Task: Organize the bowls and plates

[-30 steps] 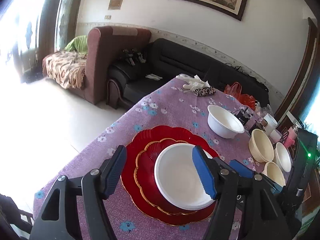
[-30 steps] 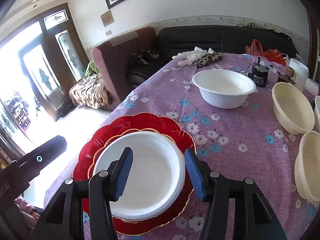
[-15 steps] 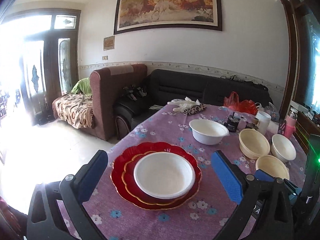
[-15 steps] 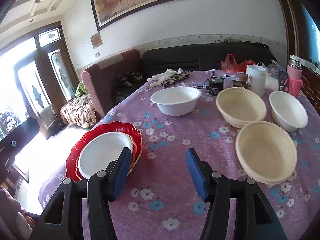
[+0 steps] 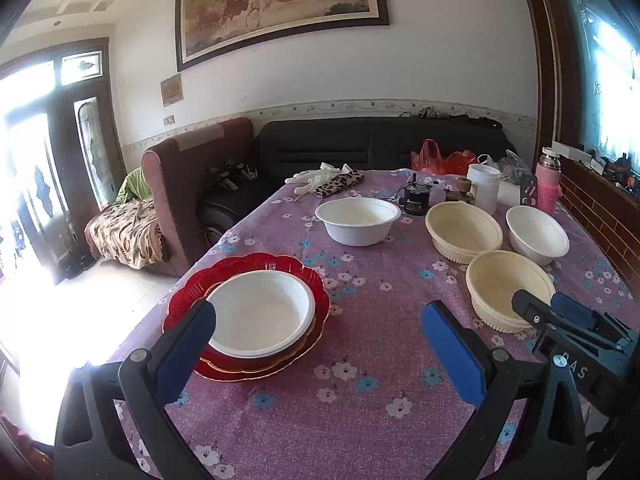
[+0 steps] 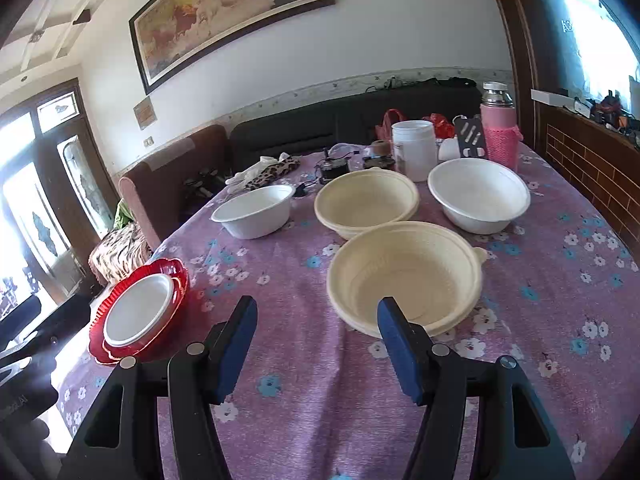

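A white shallow dish (image 5: 260, 312) rests on two stacked red scalloped plates (image 5: 188, 292) at the table's left edge. My left gripper (image 5: 320, 316) hovers just right of the stack, wide open and empty. My right gripper (image 6: 317, 308) is open, its jaws still opening with nothing between them. Its right finger overlaps the near rim of a cream bowl (image 6: 404, 276) in the picture. Behind that stand a second cream bowl (image 6: 366, 200), a white bowl (image 6: 478, 194) and another white bowl (image 6: 254, 210). The red plates (image 6: 180, 276) lie far left in the right wrist view.
A purple flowered cloth (image 5: 360, 360) covers the table. At its far end stand a white jar (image 6: 414, 148), a pink flask (image 6: 500, 136), a black device (image 5: 416, 200), gloves and a leopard pouch (image 5: 338, 184). Sofas (image 5: 360, 148) stand beyond; the floor drops off left.
Both grippers drew back from the plate stack and swung right toward the bowls. The left jaws spread much wider. The white dish stays on the red plates.
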Tool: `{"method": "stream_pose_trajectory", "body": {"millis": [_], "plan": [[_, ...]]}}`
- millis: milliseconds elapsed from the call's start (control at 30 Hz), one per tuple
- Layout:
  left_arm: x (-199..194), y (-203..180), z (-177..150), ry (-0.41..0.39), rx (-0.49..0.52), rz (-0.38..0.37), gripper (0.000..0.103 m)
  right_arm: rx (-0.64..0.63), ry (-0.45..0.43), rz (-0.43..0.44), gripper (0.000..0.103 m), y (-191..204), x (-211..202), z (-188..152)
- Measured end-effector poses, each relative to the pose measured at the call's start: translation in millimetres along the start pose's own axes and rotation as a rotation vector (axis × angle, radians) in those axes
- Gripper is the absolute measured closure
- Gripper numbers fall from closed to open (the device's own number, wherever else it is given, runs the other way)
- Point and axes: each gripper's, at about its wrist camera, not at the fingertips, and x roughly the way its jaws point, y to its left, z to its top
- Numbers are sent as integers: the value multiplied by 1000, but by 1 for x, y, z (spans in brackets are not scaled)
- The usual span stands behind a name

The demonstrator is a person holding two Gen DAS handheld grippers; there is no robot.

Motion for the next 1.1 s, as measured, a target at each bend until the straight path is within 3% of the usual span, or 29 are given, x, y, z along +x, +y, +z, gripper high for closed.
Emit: {"method": "stream_pose_trajectory", "body": {"millis": [233, 500, 667, 833, 967, 1100], "plan": [[8, -21, -4, 26, 47, -35, 0, 85, -17, -51, 36, -47, -5, 9], [33, -45, -5, 121, 61, -189, 0, 191, -34, -120, 36, -95, 2, 30], [63, -55, 5, 213, -11, -328, 0, 241, 7, -143, 36, -121, 27, 42], [100, -68, 17, 270, -60, -394, 1, 290, 35, -124, 36, -136, 49, 35], [128, -85, 23, 305, -71, -412, 12, 296, 77, -109, 36, -143, 63, 29], [162, -105, 21, 396, -92, -459, 25, 294, 96, -95, 38, -142, 70, 26]]}}
